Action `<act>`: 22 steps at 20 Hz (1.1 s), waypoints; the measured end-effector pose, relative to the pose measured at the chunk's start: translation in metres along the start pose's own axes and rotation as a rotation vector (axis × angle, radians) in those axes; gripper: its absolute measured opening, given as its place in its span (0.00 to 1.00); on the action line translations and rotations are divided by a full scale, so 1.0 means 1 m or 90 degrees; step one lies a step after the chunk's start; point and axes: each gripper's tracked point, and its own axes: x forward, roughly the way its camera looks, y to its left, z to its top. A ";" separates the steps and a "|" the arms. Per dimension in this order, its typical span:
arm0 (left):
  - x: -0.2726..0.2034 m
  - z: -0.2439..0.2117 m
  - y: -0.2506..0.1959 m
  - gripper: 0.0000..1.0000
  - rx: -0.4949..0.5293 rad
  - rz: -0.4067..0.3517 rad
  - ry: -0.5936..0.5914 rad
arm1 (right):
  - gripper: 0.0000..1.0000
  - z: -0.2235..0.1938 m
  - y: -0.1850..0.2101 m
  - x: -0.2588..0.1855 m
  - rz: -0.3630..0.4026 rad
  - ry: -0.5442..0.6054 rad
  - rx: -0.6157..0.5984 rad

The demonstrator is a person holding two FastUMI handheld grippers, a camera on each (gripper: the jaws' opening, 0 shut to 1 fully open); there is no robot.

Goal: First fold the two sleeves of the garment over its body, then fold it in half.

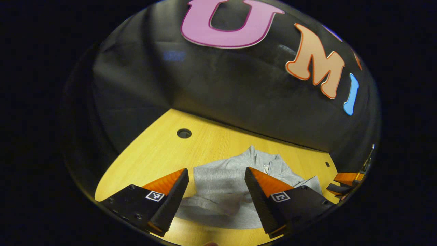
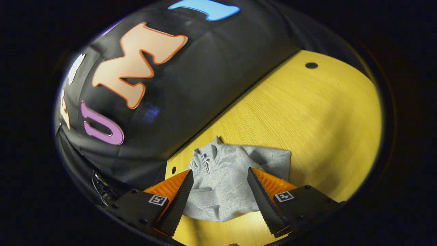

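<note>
Both grippers hung with jaws apart and nothing between them, the left gripper (image 1: 216,188) and right gripper (image 2: 220,189) each aimed at the grey garment (image 2: 225,181) lying just ahead, collar at its far end. It rested on the yellow bench (image 2: 307,119), black cloth wall (image 1: 222,89) behind.

From my end: booth wall (image 1: 211,85) is black cloth, creased, hanging down to the back edge of the table and wrapping round the left corner in the left gripper view. Faint bluish sheen on the cloth in both views. Table (image 2: 307,112) is yellow wood-grain laminate, warm light on it, brighter toward the middle. One round cable hole (image 1: 184,133) near the back left, a smaller dark hole (image 2: 311,65) near the far edge in the right gripper view. Surroundings past the cloth are dark.
</note>
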 end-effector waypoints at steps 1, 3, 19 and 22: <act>-0.008 0.009 -0.003 0.96 0.023 0.001 -0.025 | 0.98 0.002 0.005 -0.009 0.001 -0.017 -0.032; -0.030 0.021 -0.015 0.96 0.063 -0.008 -0.068 | 0.98 0.002 0.009 -0.026 -0.003 -0.049 -0.096; -0.158 0.038 -0.040 0.95 0.187 0.027 -0.238 | 0.98 0.011 0.074 -0.148 0.010 -0.318 -0.471; -0.163 0.044 -0.046 0.97 0.207 0.024 -0.250 | 0.98 0.006 0.081 -0.147 0.016 -0.315 -0.469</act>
